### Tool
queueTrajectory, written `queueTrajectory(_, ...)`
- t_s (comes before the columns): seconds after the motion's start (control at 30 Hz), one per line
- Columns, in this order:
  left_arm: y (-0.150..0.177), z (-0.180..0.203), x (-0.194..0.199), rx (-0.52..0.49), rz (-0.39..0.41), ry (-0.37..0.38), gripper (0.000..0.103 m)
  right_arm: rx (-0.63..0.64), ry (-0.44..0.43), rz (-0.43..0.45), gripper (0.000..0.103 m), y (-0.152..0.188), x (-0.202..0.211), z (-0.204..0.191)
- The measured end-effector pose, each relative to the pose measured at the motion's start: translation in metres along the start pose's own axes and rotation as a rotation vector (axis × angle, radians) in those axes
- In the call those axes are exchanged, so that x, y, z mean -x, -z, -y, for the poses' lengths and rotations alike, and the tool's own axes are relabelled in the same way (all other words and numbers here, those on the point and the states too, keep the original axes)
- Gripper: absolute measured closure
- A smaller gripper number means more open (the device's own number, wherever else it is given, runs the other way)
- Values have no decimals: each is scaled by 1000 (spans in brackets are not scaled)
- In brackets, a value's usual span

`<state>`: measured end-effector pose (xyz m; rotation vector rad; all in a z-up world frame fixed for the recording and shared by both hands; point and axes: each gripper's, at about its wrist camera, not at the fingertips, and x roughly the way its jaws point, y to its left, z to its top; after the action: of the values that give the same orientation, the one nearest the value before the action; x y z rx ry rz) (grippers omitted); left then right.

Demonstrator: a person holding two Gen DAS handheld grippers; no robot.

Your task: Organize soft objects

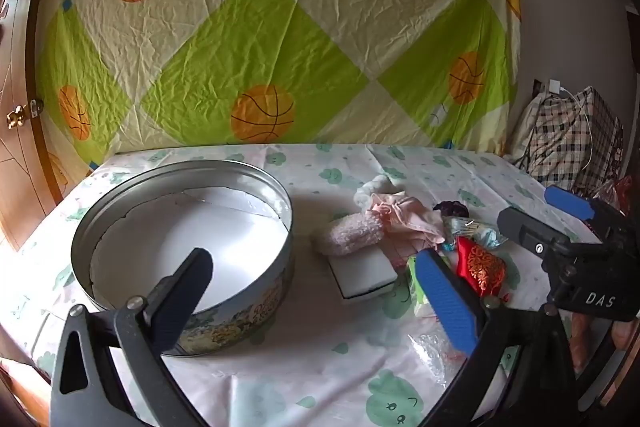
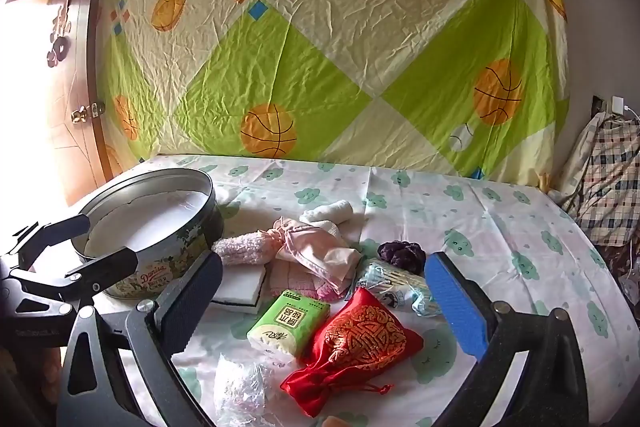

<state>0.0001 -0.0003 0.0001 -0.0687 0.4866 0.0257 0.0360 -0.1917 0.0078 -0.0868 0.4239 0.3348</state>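
Observation:
A round metal cookie tin (image 1: 182, 255) stands open and empty at the table's left; it also shows in the right wrist view (image 2: 160, 227). A pile of soft things lies to its right: a fuzzy pink sock (image 1: 352, 233), a pink cloth (image 2: 320, 247), a white sponge (image 1: 362, 275), a green tissue pack (image 2: 288, 321), a red embroidered pouch (image 2: 356, 347), a purple scrunchie (image 2: 402, 253) and a crinkled plastic bag (image 2: 240, 387). My left gripper (image 1: 324, 291) is open and empty between tin and pile. My right gripper (image 2: 324, 303) is open and empty over the tissue pack and pouch.
The table wears a white cloth with green cloud faces (image 2: 500, 227). A green and cream sheet (image 1: 280, 47) hangs on the wall behind. A wooden door (image 2: 76, 87) stands at the left. A plaid bag (image 1: 572, 147) sits at the right.

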Motion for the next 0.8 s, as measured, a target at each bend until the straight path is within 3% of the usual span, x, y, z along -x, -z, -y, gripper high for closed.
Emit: queueTrajectory(0.8,4,-4,-3,-6,3,-28,0,-23,-20,-13,1,7,0,-2)
